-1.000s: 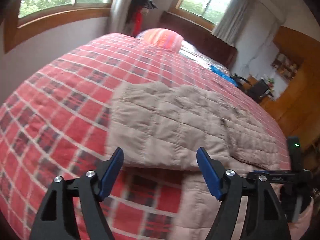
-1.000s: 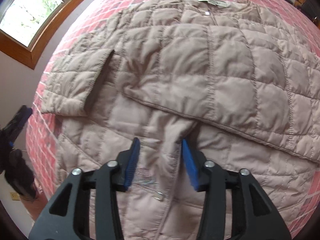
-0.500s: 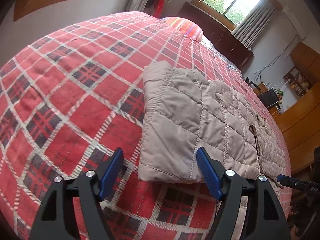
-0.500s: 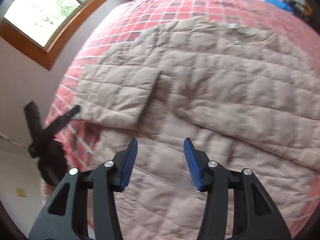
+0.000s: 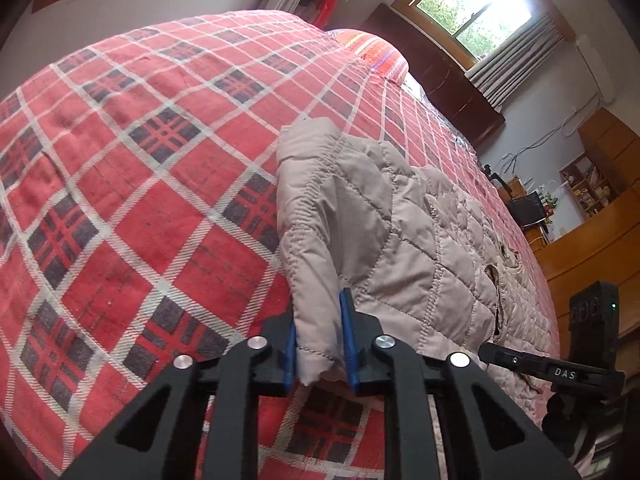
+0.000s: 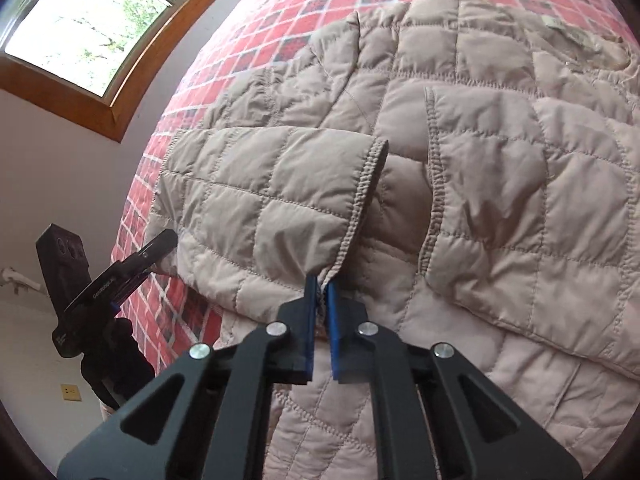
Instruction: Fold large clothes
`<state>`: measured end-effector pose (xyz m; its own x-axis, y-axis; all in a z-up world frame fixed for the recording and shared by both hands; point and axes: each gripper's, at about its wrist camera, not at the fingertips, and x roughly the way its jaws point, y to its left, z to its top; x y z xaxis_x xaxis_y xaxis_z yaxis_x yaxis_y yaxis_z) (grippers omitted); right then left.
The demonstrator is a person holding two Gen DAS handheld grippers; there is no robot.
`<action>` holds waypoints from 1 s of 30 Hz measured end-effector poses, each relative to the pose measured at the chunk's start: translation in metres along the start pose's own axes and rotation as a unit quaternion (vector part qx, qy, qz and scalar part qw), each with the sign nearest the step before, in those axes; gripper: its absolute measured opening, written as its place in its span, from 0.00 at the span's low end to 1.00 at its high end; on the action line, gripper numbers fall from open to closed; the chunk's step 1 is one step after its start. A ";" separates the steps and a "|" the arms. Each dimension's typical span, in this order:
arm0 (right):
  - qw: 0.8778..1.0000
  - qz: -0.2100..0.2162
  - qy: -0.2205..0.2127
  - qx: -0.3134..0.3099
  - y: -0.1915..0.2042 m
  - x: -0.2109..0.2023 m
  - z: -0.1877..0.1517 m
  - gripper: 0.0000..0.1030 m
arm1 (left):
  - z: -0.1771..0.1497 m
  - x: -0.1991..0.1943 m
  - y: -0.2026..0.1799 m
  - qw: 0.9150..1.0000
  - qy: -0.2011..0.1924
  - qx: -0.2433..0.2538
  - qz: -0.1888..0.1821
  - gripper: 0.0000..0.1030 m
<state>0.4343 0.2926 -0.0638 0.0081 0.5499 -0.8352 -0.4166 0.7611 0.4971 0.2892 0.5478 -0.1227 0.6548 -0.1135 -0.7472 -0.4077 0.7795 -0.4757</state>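
A beige quilted jacket (image 6: 480,184) lies spread on a bed covered by a red plaid blanket (image 5: 132,184), reaching to the bed's near edge. Its sleeve (image 6: 264,200) is folded across the body, the stitched cuff (image 6: 366,184) lying on the front panel. The left gripper (image 5: 319,344) is pinched on the outer fold of that sleeve at the bed's edge, with a wad of fabric bulging between its blue pads (image 5: 346,336). The right gripper (image 6: 320,320) is pressed together on the lower corner of the cuff, the pads nearly touching with only thin cloth between them. In the right wrist view the left gripper (image 6: 156,248) shows at the bed's side, biting the sleeve's far end. A striped pillow (image 5: 372,52) sits at the head of the bed below a window (image 5: 476,8).
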 end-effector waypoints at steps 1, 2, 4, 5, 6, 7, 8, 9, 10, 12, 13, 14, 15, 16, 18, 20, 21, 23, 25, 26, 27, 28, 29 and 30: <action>1.000 -0.001 -0.005 -0.002 0.001 -0.005 0.000 0.03 | -0.001 -0.003 -0.005 1.000 -0.004 0.003 -0.002 0.14; 1.000 -0.006 -0.015 -0.007 0.003 -0.015 -0.002 0.03 | -0.002 -0.007 -0.012 1.000 -0.008 0.007 -0.008 0.13; 0.999 -0.011 -0.031 -0.013 -0.001 -0.030 -0.003 0.03 | -0.004 -0.014 -0.027 0.999 -0.016 0.023 -0.015 0.12; 0.999 -0.012 -0.037 -0.014 -0.003 -0.038 -0.004 0.03 | -0.006 -0.018 -0.038 0.999 -0.022 0.035 -0.018 0.12; 0.999 -0.014 -0.045 -0.012 -0.006 -0.048 -0.005 0.03 | -0.007 -0.021 -0.046 0.998 -0.025 0.045 -0.021 0.11; 0.998 -0.017 -0.052 -0.011 -0.010 -0.058 -0.006 0.03 | -0.009 -0.024 -0.058 0.998 -0.029 0.056 -0.026 0.11; 0.998 -0.022 -0.060 -0.011 -0.014 -0.068 -0.008 0.03 | -0.010 -0.027 -0.069 0.997 -0.031 0.065 -0.031 0.11; 0.997 -0.026 -0.066 -0.010 -0.016 -0.073 -0.008 0.03 | -0.011 -0.027 -0.078 0.996 -0.033 0.071 -0.034 0.11; 0.997 -0.030 -0.073 -0.008 -0.020 -0.083 -0.009 0.03 | -0.013 -0.027 -0.089 0.996 -0.034 0.080 -0.037 0.11; 0.995 -0.038 -0.088 -0.002 -0.034 -0.102 -0.013 0.03 | -0.016 -0.025 -0.109 0.994 -0.034 0.094 -0.041 0.11; 0.995 -0.041 -0.094 0.001 -0.040 -0.110 -0.014 0.03 | -0.018 -0.022 -0.119 0.993 -0.032 0.101 -0.043 0.11; 0.994 -0.045 -0.099 0.004 -0.045 -0.116 -0.016 0.03 | -0.021 -0.018 -0.131 0.992 -0.030 0.110 -0.046 0.11; 0.993 -0.052 -0.107 0.012 -0.056 -0.126 -0.018 0.03 | -0.025 -0.015 -0.140 0.992 -0.028 0.116 -0.048 0.11; 0.992 -0.054 -0.111 0.016 -0.064 -0.133 -0.020 0.03 | -0.029 -0.011 -0.151 0.991 -0.025 0.124 -0.050 0.11; 0.990 -0.062 -0.119 0.030 -0.084 -0.147 -0.025 0.03 | -0.036 -0.002 -0.170 0.989 -0.021 0.140 -0.052 0.11; 0.988 -0.075 -0.125 0.040 -0.100 -0.155 -0.030 0.03 | -0.044 0.008 -0.187 0.987 -0.015 0.153 -0.055 0.11; 0.987 -0.082 -0.128 0.049 -0.111 -0.159 -0.033 0.03 | -0.049 0.014 -0.197 0.985 -0.010 0.160 -0.056 0.11; 0.985 -0.089 -0.132 0.063 -0.129 -0.162 -0.039 0.03 | -0.056 0.028 -0.212 0.984 0.000 0.169 -0.053 0.11; 0.983 -0.097 -0.135 0.073 -0.144 -0.161 -0.044 0.03 | -0.062 0.041 -0.223 0.984 0.012 0.172 -0.051 0.11; 0.982 -0.104 -0.135 0.081 -0.154 -0.160 -0.047 0.03 | -0.065 0.047 -0.227 0.983 0.016 0.174 -0.049 0.11; 0.981 -0.106 -0.134 0.088 -0.162 -0.159 -0.048 0.03 | -0.068 0.054 -0.231 0.983 0.020 0.177 -0.044 0.11; 0.981 -0.105 -0.131 0.096 -0.170 -0.156 -0.050 0.03 | -0.070 0.062 -0.234 0.982 0.023 0.181 -0.039 0.12; 0.981 -0.107 -0.127 0.103 -0.178 -0.152 -0.051 0.03 | -0.072 0.068 -0.237 0.982 0.027 0.184 -0.035 0.14; 0.980 -0.110 -0.125 0.106 -0.184 -0.151 -0.052 0.03 | -0.074 0.075 -0.239 0.981 0.033 0.189 -0.028 0.20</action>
<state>0.4622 0.0513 -0.0416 0.3105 0.4104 -0.8574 -0.1808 0.9110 0.3706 0.3882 0.3069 -0.0991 0.6216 -0.1932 -0.7591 -0.0983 0.9422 -0.3203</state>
